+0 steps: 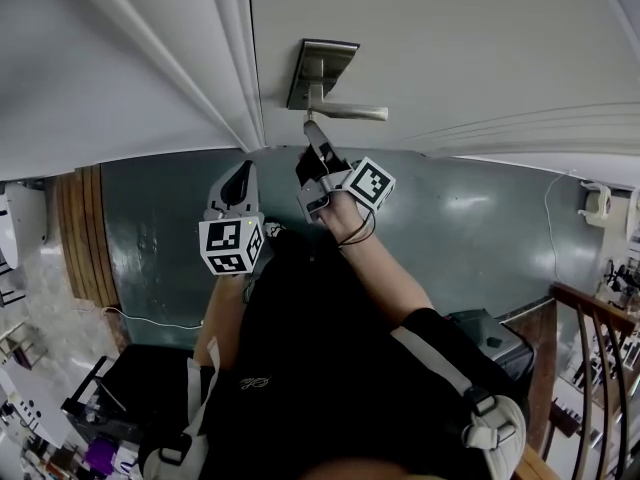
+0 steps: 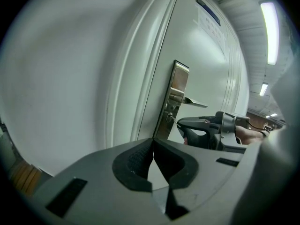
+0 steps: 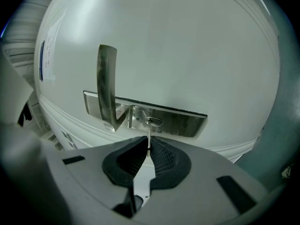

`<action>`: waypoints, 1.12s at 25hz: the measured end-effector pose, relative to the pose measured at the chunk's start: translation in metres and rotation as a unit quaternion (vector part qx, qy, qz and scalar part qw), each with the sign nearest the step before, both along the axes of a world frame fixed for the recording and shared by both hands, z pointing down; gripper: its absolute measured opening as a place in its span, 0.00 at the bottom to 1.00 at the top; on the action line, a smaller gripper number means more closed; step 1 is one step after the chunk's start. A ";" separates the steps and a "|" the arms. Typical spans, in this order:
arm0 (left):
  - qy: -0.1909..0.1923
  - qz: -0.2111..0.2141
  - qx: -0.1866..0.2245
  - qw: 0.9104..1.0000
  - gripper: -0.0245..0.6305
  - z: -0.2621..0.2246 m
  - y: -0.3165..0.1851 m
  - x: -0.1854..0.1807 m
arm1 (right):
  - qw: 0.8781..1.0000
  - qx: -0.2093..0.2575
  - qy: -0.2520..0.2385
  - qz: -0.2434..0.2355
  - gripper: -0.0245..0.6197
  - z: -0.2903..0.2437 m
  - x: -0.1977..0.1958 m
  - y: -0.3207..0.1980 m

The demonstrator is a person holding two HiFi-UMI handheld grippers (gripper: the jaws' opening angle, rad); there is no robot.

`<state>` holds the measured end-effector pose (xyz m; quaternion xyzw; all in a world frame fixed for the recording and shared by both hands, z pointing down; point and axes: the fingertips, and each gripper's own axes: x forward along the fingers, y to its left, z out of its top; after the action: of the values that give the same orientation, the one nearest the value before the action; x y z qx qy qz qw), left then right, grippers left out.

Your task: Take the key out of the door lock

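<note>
The key [image 3: 149, 135] sits in the keyhole [image 3: 153, 121] of the metal lock plate [image 3: 183, 123] on the white door [image 3: 187, 46] (only its thin edge shows, running from the keyhole back to the jaws). The right gripper [image 3: 148, 148] pinches the key's outer end, its 2 pads pressed onto it, at 6 o'clock of the keyhole. The lever handle [image 3: 106, 83] stands at 10 o'clock of the keyhole. In the head view the left gripper [image 1: 240, 180] hangs at 8 o'clock of the right one, apart from the door. Its 2 jaws are pressed together with nothing between them.
</note>
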<state>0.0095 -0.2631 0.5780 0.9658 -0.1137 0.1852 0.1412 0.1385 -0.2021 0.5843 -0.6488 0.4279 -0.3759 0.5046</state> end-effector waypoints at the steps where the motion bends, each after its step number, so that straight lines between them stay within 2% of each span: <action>1: 0.001 -0.003 0.001 1.000 0.07 -0.002 0.003 -0.001 | 1.000 0.001 -0.003 -0.001 0.09 -0.001 0.000 0.002; 6: -0.004 -0.016 -0.003 1.000 0.07 0.001 0.003 -0.006 | 1.000 0.002 -0.013 -0.011 0.09 0.004 -0.005 -0.004; 16: -0.011 -0.031 -0.002 0.999 0.07 0.007 0.000 -0.021 | 0.998 0.001 0.007 -0.058 0.09 0.010 -0.036 -0.016; 19: -0.012 -0.036 -0.002 0.999 0.07 0.005 0.011 -0.024 | 0.997 -0.002 0.024 -0.073 0.09 0.004 -0.043 -0.006; 22: -0.013 -0.038 -0.003 0.999 0.07 -0.001 0.043 -0.017 | 0.996 0.000 0.031 -0.086 0.09 -0.006 -0.042 0.024; 28: -0.020 -0.042 -0.004 0.999 0.07 0.000 0.068 -0.019 | 0.993 0.000 0.028 -0.111 0.09 -0.011 -0.056 0.049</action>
<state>-0.0098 -0.1950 0.5780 0.9559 -0.1558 0.1985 0.1501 0.0826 -0.1528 0.5734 -0.6076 0.5112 -0.4109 0.4478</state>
